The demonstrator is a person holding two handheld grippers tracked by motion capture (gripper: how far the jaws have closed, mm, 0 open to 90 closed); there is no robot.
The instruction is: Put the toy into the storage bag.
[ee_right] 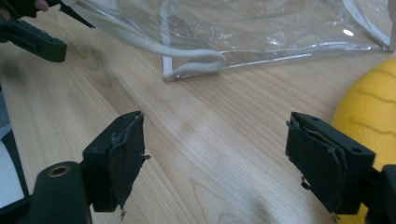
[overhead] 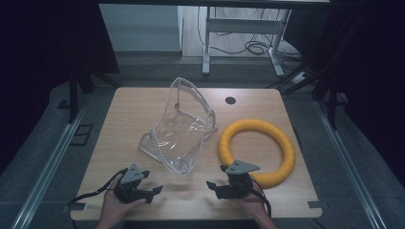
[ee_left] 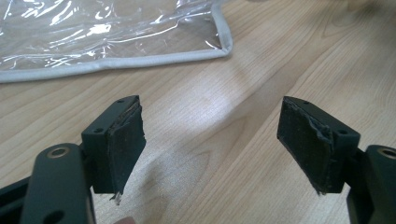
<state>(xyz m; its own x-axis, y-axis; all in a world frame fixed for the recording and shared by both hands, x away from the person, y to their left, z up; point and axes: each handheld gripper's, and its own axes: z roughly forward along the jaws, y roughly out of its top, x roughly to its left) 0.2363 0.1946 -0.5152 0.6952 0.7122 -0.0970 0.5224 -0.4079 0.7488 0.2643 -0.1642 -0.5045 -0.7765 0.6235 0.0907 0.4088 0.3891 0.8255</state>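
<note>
A clear plastic bag (overhead: 180,126) with grey edging stands half upright at the middle of the wooden table (overhead: 129,109); its trimmed edge (ee_left: 116,60) and corner (ee_right: 196,65) lie ahead of both grippers. To its right lies a yellow foam ring (overhead: 258,149), whose side (ee_right: 371,116) is beside my right gripper's far jaw. My left gripper (overhead: 152,187) rests near the front edge, open and empty, jaws wide over bare wood (ee_left: 210,140). My right gripper (overhead: 216,183) is also open with nothing between its jaws (ee_right: 215,154), just in front of the ring.
A dark round grommet hole (overhead: 230,100) sits at the table's far edge. Beyond the table stand a white desk frame (overhead: 239,28) and cables on the floor. The other gripper (ee_right: 32,32) appears at the top left of the right gripper view.
</note>
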